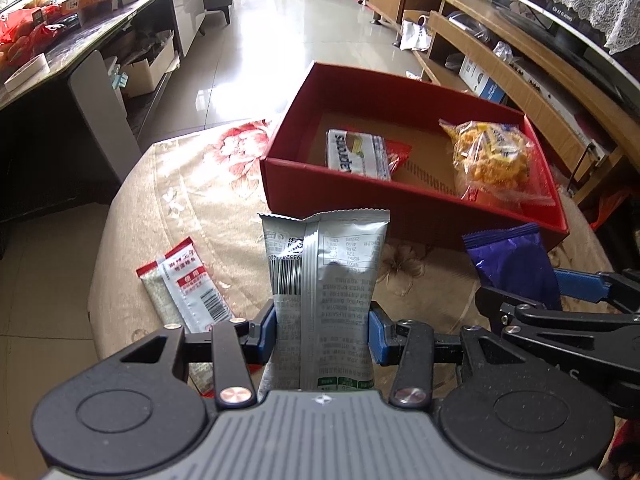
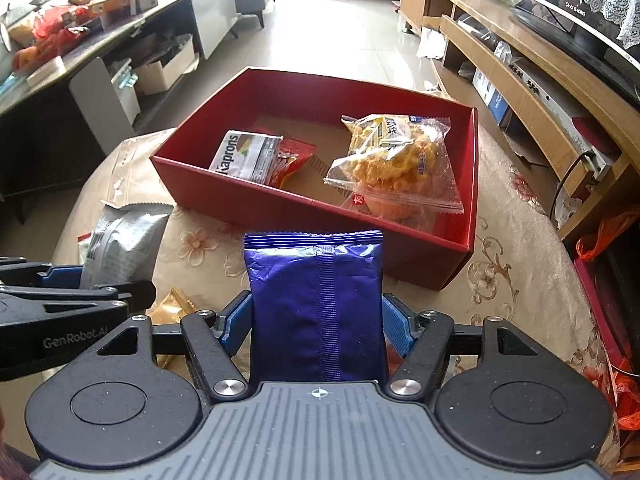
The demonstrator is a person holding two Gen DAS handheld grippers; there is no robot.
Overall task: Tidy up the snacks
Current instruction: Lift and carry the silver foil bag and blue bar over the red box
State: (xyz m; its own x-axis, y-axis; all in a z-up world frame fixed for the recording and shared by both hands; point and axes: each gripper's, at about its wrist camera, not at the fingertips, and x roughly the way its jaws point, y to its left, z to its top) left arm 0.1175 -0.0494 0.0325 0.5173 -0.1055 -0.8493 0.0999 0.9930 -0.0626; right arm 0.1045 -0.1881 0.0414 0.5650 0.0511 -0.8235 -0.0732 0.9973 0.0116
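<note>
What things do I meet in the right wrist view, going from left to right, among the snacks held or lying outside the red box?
Grey packet held by the left gripper → gold wrapper on the cloth → blue packet held by the right gripper.

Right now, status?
Left gripper shut on grey packet. Right gripper shut on purple packet. Red box ahead, path clear.

My left gripper (image 1: 324, 330) and right gripper (image 2: 318, 320) look alike: black linkages, silver screws, blue pads, ribbed grey housings.
</note>
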